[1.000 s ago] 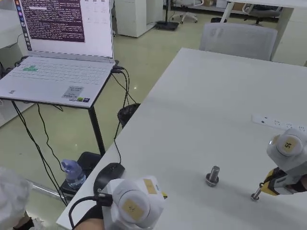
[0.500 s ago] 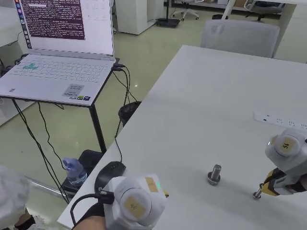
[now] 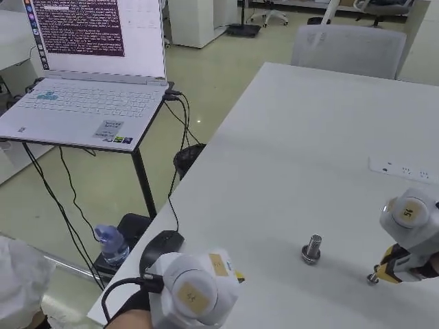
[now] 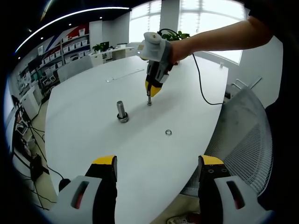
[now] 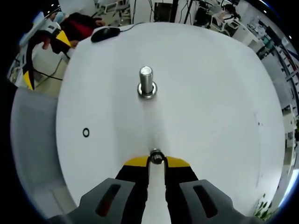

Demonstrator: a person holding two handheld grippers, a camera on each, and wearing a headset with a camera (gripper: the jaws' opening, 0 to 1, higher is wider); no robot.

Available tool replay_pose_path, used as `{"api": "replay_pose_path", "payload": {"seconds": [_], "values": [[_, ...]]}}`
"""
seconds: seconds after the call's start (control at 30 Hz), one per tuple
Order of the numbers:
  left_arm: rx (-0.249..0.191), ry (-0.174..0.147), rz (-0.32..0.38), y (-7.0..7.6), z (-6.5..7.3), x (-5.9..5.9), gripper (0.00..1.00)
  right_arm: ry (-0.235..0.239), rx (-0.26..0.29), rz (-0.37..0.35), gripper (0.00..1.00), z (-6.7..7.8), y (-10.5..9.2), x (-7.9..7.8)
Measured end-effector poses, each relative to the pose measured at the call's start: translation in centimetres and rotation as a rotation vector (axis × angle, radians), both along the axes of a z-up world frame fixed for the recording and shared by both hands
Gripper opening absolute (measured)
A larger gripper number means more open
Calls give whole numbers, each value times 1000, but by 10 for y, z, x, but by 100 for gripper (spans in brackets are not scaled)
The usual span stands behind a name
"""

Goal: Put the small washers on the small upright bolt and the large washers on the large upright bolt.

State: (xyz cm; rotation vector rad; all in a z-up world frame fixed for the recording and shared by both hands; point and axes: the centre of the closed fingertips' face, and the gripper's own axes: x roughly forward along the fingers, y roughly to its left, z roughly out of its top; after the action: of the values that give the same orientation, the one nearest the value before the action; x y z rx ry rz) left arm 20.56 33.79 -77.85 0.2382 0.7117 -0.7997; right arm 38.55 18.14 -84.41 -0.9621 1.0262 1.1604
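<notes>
- Head view: a white surface runs from the lower left to the upper right. The large bolt stands upright on it, with a ring at its base.
- The small bolt stands just to the right of the large one. The tips of the right gripper are at its top.
- The left gripper is held at the near edge of the surface, beside a black mouse.
- An open laptop sits on a stand to the left. A power strip lies far right.
- Left gripper view: the left gripper has its jaws spread wide with nothing between them.
- Ahead are the large bolt and the small bolt, with the right gripper pointing down onto the small one.
- A single washer lies flat on the surface, apart from both bolts.
- Right gripper view: the right gripper has its jaws almost closed, with the small bolt pinched between their tips.
- The large bolt stands straight ahead. The loose washer lies off to the left.
</notes>
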Motion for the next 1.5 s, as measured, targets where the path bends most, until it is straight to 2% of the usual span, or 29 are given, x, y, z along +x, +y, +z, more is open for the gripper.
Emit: {"api": "replay_pose_path", "payload": {"seconds": [0.5, 0.8, 1.5], "values": [[10, 21, 11, 7, -5, -5, 70, 27, -32, 1, 13, -22, -1, 1], [14, 23, 16, 11, -7, -5, 69, 29, -49, 6, 13, -27, -2, 0], [14, 18, 27, 15, -5, -7, 69, 17, -57, 22, 15, -20, 3, -7]]}}
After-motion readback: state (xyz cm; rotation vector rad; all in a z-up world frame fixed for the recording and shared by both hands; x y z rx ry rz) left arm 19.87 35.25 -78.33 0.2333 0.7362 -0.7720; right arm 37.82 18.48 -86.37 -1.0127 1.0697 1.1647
